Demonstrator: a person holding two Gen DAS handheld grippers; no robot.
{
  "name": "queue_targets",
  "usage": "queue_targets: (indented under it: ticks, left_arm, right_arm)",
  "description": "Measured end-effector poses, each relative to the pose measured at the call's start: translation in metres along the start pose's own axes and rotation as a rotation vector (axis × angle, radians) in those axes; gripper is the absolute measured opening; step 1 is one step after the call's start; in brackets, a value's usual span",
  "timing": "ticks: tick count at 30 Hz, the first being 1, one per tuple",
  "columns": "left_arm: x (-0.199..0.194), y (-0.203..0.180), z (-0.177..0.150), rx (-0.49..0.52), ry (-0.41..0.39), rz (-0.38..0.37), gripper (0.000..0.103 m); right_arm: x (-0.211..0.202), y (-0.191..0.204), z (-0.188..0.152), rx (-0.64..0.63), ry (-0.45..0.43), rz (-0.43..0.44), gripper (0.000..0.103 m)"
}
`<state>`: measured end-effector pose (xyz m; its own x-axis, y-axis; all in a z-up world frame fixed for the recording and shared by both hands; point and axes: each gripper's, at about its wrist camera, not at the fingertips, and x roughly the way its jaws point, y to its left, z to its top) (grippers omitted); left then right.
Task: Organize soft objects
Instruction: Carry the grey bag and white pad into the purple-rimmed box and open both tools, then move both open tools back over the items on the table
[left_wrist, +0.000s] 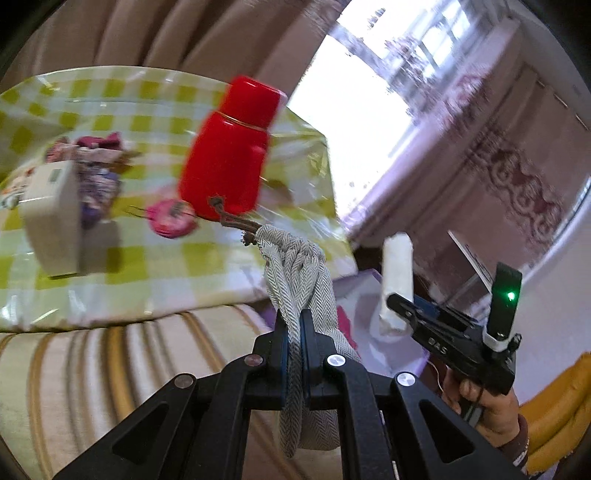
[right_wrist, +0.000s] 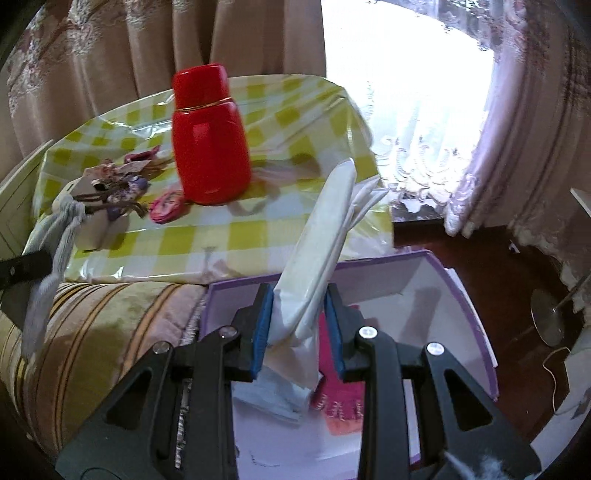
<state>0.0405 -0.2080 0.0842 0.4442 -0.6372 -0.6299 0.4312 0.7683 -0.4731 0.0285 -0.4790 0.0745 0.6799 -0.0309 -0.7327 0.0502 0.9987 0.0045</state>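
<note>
Both wrist views toward checked table

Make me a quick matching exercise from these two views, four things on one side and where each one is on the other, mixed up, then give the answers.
1. grey herringbone pouch
2. white packet
3. red flask
4. pink cloth

A. standing on the checked tablecloth
B. lying in the purple-rimmed box
C. clamped in the left gripper
D. between the right gripper pads

Pairs: 1-C, 2-D, 3-A, 4-B
</note>
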Motion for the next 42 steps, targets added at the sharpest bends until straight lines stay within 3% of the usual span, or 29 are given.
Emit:
queue_targets:
  ticks: [8, 11, 14, 28, 42]
  left_arm:
    - [0.035, -0.039, -0.009, 0.047, 0.115, -0.101, 0.008]
    - [0.048, -0.048, -0.015, 0.074, 0.162, -0.104, 0.014]
    - [0.050, -0.048, -0.019, 0.074, 0.177, -0.105, 0.015]
    - [0.035, -0.020, -0.015, 0.010, 0.137, -0.066, 0.016]
    - [-0.018, 0.060, -0.011, -0.147, 0.009, 0.048, 0.016]
  right_arm:
    - [-0.006, -0.021, -0.003, 0.032, -0.004, -0.051, 0.035]
    - [-0.008, -0.026, -0.003, 0.047, -0.008, -0.061, 0.052]
    - [-0.009, -0.031, -0.004, 0.059, -0.014, -0.073, 0.054]
    - [-0.007, -0.024, -0.004, 0.047, -0.009, -0.047, 0.056]
    - [0.003, 0.026, 0.007, -0.049, 0.001, 0.028, 0.062]
